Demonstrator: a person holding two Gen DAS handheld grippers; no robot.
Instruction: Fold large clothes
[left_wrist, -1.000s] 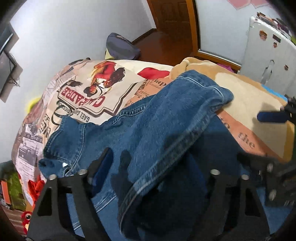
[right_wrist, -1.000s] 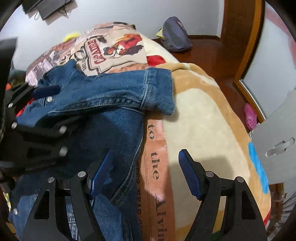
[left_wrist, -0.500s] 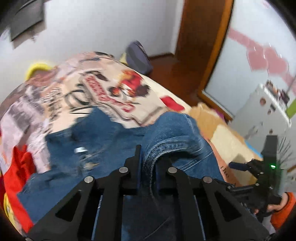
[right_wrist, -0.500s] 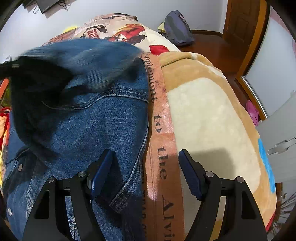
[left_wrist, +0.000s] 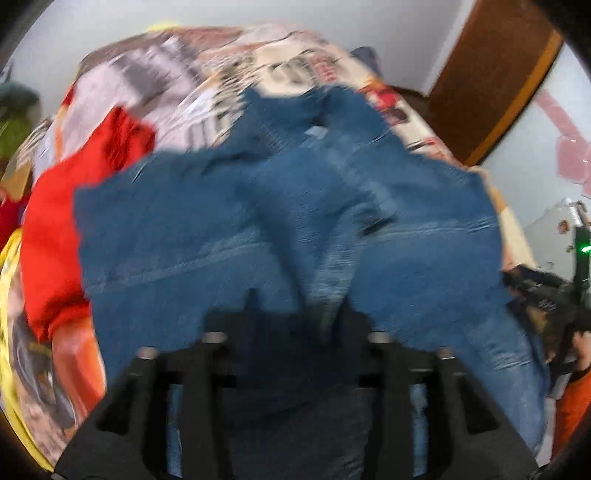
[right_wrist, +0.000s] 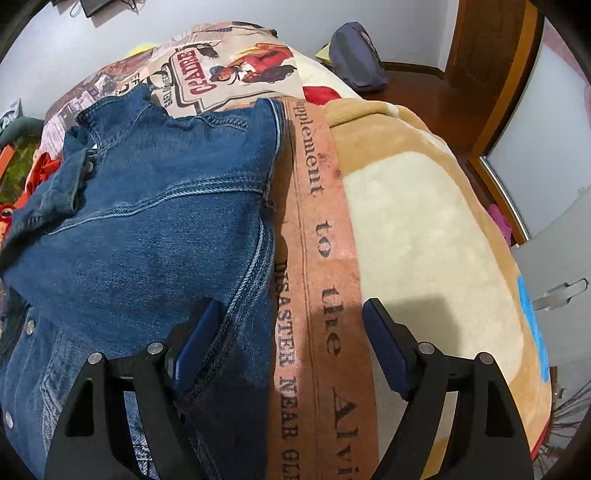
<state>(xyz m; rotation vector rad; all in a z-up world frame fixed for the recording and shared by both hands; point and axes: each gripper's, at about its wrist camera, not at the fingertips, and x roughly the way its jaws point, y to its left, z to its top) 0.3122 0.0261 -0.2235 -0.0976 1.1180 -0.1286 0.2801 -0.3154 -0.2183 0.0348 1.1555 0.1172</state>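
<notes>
A blue denim jacket (right_wrist: 155, 221) lies on a printed bedspread (right_wrist: 317, 229). In the left wrist view the jacket (left_wrist: 295, 206) is blurred by motion. My left gripper (left_wrist: 303, 314) is shut on a fold of the denim, which bunches up between its fingers. My right gripper (right_wrist: 291, 332) is open and empty, low over the jacket's right edge and the bedspread's text strip. Its left finger (right_wrist: 195, 343) rests over denim. The right gripper also shows at the right edge of the left wrist view (left_wrist: 543, 295).
A red garment (left_wrist: 66, 206) lies left of the jacket. A tan blanket (right_wrist: 424, 229) covers the bed's right side. A dark bag (right_wrist: 356, 55) sits on the wooden floor beyond the bed. A white cabinet (right_wrist: 554, 266) stands at right.
My left gripper closed on the jacket sleeve and carried it left across the jacket, swinging its view leftward. The sleeve is gone from the right side. My right gripper stayed open, nearly still.
</notes>
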